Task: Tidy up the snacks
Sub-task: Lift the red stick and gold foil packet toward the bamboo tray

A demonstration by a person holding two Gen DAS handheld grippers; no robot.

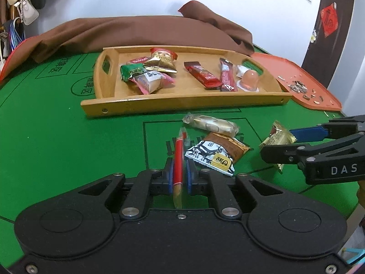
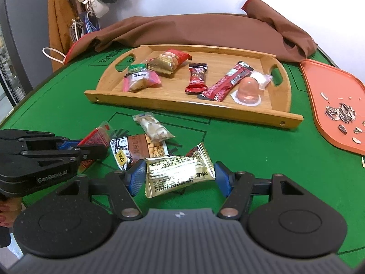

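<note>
My left gripper [image 1: 179,166] is shut on a thin red snack packet [image 1: 179,153], seen edge-on between the blue pads; the right wrist view shows this gripper [image 2: 91,146] at far left. My right gripper [image 2: 180,175] grips a gold foil snack packet [image 2: 178,173] by its two ends, just above the green table. In the left wrist view that gripper [image 1: 280,141] comes in from the right. A wooden tray [image 1: 182,102] behind holds several snacks. A pale packet [image 1: 212,125] and a black-and-white packet [image 1: 209,157] lie loose between the grippers.
An orange plastic tray [image 2: 319,105] with sunflower seeds lies right of the wooden tray [image 2: 205,109]. A brown cloth [image 1: 136,32] is heaped along the table's far edge. Bags hang at the back left. A person's fingers show at the lower left of the right wrist view.
</note>
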